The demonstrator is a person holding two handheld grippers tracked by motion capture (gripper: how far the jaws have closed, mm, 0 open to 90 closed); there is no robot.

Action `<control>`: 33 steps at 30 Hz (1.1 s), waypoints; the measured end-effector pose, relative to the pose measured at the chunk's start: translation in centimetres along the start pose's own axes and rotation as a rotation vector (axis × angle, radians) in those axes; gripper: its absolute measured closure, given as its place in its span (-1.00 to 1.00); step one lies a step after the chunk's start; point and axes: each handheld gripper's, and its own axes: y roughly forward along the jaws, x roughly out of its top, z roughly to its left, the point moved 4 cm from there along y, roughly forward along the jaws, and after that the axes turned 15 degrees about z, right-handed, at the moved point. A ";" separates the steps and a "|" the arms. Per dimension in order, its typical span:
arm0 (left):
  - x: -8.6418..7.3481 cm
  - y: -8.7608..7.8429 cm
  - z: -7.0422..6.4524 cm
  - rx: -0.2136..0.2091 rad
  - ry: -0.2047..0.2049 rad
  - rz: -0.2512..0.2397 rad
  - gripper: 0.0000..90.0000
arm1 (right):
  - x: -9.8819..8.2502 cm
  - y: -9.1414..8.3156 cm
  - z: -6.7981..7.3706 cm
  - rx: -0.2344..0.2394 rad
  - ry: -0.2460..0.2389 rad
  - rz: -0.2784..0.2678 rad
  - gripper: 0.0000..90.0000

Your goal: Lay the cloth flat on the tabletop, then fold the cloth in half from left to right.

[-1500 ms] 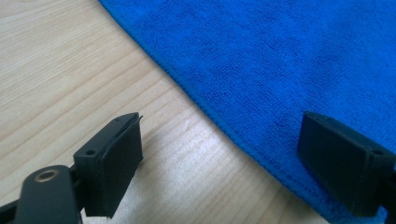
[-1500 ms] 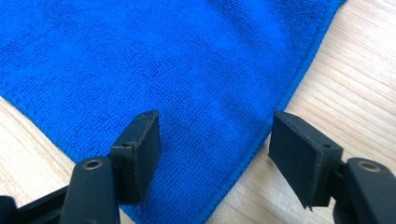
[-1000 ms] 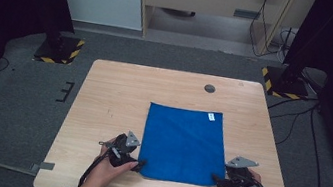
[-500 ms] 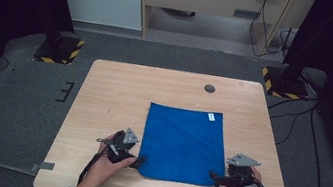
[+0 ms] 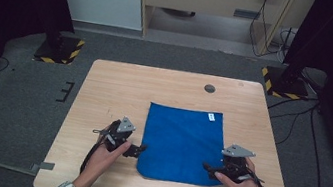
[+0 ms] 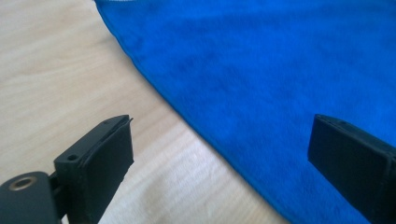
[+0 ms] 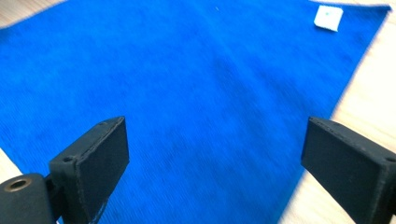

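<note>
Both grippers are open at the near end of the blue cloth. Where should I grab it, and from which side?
Probably take the blue cloth at its two near corners, coming in low from the person's side. It lies flat on the table, so only the edges offer a pinch. The left gripper and right gripper, both open, already flank those corners.

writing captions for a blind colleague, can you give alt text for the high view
A blue cloth lies flat on a wooden table, a person's hands at its two near corners. The left gripper and right gripper are both open, holding nothing. A small white tag marks the cloth's far right corner.
</note>
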 end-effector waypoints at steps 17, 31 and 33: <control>2.5 -0.7 3.5 0.041 -0.028 -0.003 -0.85 | 3.8 2.1 3.1 0.047 -0.086 0.000 -0.79; 5.5 -0.5 4.7 0.049 -0.029 -0.028 -0.83 | 6.5 3.8 7.4 0.127 -0.164 0.012 -0.52; 6.2 -0.2 4.8 0.051 -0.021 -0.023 -0.83 | 6.7 4.2 7.9 0.139 -0.168 0.015 -0.43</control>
